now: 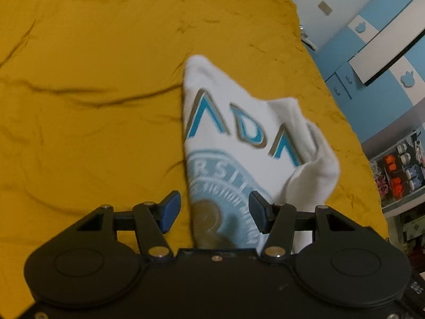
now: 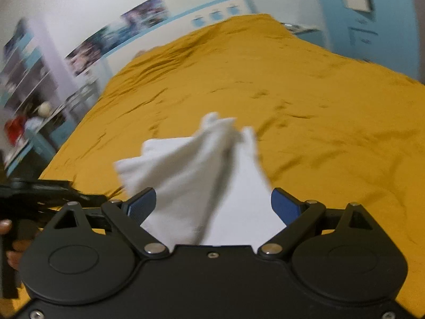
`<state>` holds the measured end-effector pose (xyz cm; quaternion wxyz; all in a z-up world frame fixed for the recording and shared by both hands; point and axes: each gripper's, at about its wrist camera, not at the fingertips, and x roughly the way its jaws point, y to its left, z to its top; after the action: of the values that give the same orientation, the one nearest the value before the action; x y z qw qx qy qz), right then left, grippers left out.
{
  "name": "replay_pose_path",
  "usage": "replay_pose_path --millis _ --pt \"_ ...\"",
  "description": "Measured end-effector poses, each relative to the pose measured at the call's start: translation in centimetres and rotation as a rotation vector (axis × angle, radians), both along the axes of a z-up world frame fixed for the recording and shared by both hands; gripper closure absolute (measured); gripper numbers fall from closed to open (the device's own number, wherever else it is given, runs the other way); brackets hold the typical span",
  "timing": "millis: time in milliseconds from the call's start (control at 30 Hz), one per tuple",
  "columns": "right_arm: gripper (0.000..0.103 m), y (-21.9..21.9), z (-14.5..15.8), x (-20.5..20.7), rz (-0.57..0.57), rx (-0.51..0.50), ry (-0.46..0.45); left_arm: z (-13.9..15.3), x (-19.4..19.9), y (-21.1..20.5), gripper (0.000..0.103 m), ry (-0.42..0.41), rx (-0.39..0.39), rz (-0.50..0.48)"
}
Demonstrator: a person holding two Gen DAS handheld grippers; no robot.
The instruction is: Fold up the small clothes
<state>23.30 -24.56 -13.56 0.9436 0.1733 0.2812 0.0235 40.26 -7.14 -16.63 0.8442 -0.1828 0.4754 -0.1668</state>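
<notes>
A small white garment [image 1: 239,138] with blue letters and a round blue print lies bunched on the mustard-yellow bed cover [image 1: 93,79]. My left gripper [image 1: 214,210] is open, its blue pads on either side of the printed cloth. In the right wrist view the same white garment [image 2: 202,175] shows its plain side, gathered into a peak. My right gripper [image 2: 213,204] is open wide with the cloth lying between its fingers. The left gripper's black body shows at the left edge of the right wrist view [image 2: 34,196], held by a hand.
The yellow cover [image 2: 305,106] fills most of both views, wrinkled. Blue and white cabinets [image 1: 372,53] stand past the bed's right edge. Shelves with small items [image 2: 24,93] stand beyond the bed's left side. Posters [image 2: 119,32] hang on the far wall.
</notes>
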Motion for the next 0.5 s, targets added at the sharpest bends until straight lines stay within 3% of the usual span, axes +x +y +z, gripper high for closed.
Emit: replay_pose_path --millis 133,367,400,500 --pt "0.008 4.2 0.0 2.2 0.067 -0.082 -0.008 -0.9 -0.5 0.2 0.047 -0.012 0.027 0.01" --pt "0.009 8.4 -1.0 6.7 0.038 -0.267 0.007 -1.4 -0.1 1.9 0.046 0.02 -0.015 0.033" --pt "0.015 8.6 -1.2 7.1 0.012 -0.288 0.009 -1.6 -0.1 2.0 0.045 0.025 -0.02 0.032" --pt "0.079 7.7 -1.0 7.0 -0.001 -0.313 0.044 -2.1 0.3 1.6 0.044 0.034 -0.019 0.021"
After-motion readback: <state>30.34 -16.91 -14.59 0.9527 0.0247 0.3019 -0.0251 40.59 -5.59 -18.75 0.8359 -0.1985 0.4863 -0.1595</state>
